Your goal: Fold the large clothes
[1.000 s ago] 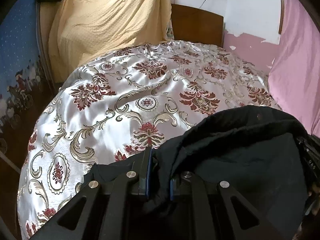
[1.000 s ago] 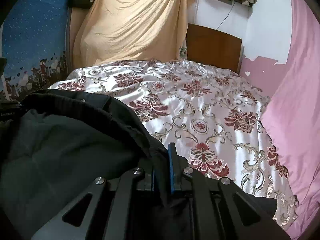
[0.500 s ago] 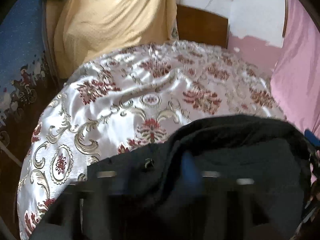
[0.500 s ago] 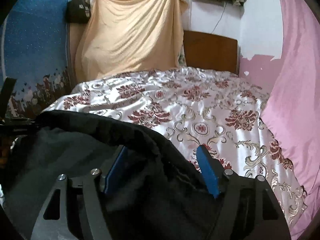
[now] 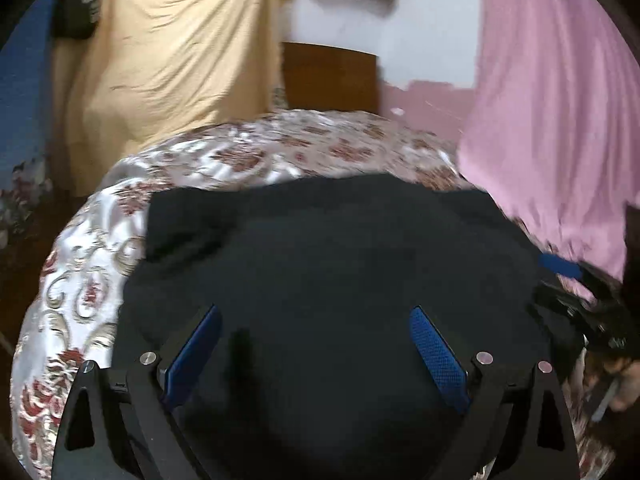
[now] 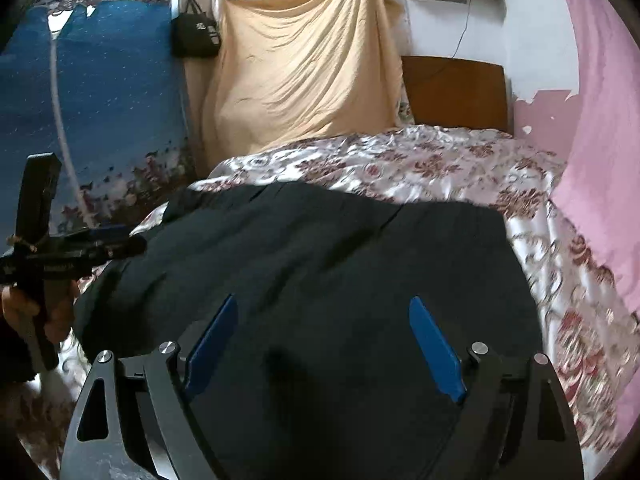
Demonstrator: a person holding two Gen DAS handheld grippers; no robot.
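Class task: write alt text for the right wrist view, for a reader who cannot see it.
A black garment lies spread on a floral bedspread, with the right gripper above it, its blue-padded jaws opening and pressing nothing. At the left edge a hand holds the left gripper.

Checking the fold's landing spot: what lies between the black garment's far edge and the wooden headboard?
Only the floral satin bedspread, nothing resting on it, between the black garment and the wooden headboard; the right wrist view shows it most clearly.

My left wrist view is motion-blurred. The dark garment (image 5: 340,248) hides the near bedspread (image 5: 80,280); its lower end leaves frame.
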